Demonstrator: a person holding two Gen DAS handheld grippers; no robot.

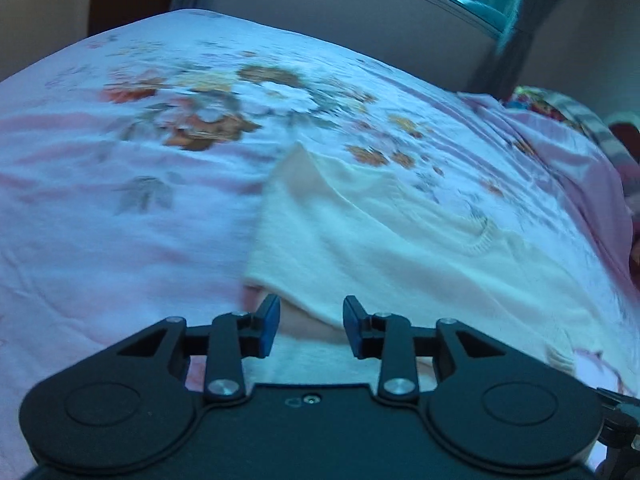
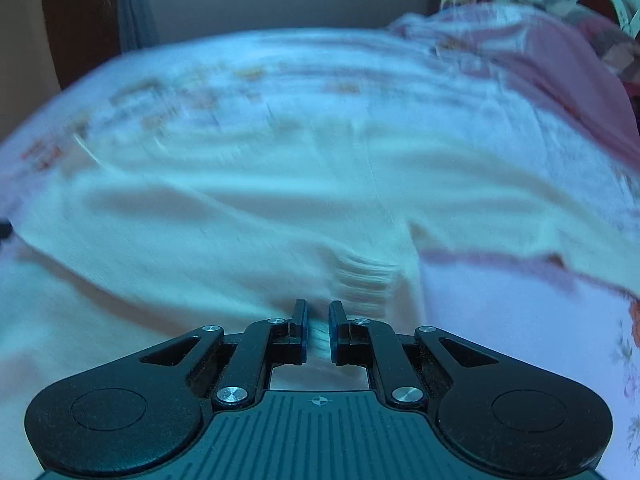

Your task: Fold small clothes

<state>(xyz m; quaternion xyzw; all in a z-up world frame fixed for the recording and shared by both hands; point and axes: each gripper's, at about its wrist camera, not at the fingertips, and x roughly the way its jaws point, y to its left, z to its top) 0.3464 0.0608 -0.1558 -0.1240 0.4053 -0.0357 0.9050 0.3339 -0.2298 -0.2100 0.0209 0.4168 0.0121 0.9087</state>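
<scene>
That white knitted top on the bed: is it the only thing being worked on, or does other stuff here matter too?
Part of the job:
- white knitted top
- right gripper, clamped on its ribbed edge
- left gripper, jaws apart

Just lying about:
- floral bedsheet
- pink cloth
- colourful bundle

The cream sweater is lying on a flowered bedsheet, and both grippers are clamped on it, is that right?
Not quite. Only the right gripper is clamped on the cream sweater, as the right wrist view shows. In the left wrist view the left gripper stands open with the sweater's edge between its fingers, unpinched. The sweater does lie on the flowered bedsheet.
</scene>
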